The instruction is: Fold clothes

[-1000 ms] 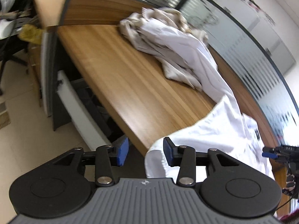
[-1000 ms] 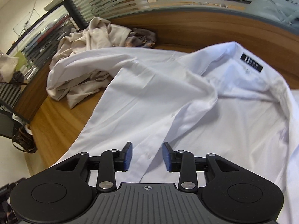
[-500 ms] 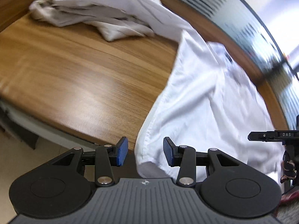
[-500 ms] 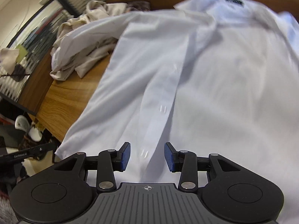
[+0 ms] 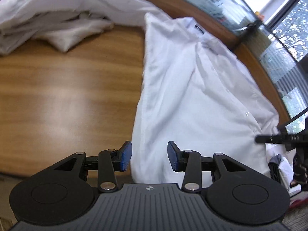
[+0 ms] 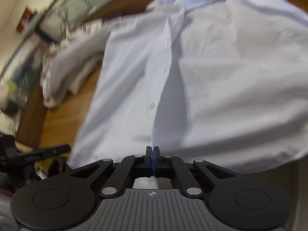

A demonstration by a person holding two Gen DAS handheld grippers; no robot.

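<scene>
Wood surface (image 5: 67,88) with a raised back edge and frosted glass partition behind it; white shirt (image 5: 192,100) lies spread on the surface's right part, collar and label toward the back edge, hem hanging over the near edge. Pile of pale crumpled clothes (image 5: 48,25) sits at the back-left corner, one shirt sleeve running into it. Right claw (image 6: 152,155) has just snapped closed: jaws pinched on the shirt's lower front, right at the button placket by the hem, cloth tenting up from the pinch. Left claw (image 5: 149,158) is partway open with the shirt's left hem edge between the pads, no pad pressing on cloth yet. Step looks like grabbing both bottom corners to start the fold, so early in the task. Next move probably needs the left claw to close on that hem edge, then both lift together evenly so the front panels don't skew.
</scene>
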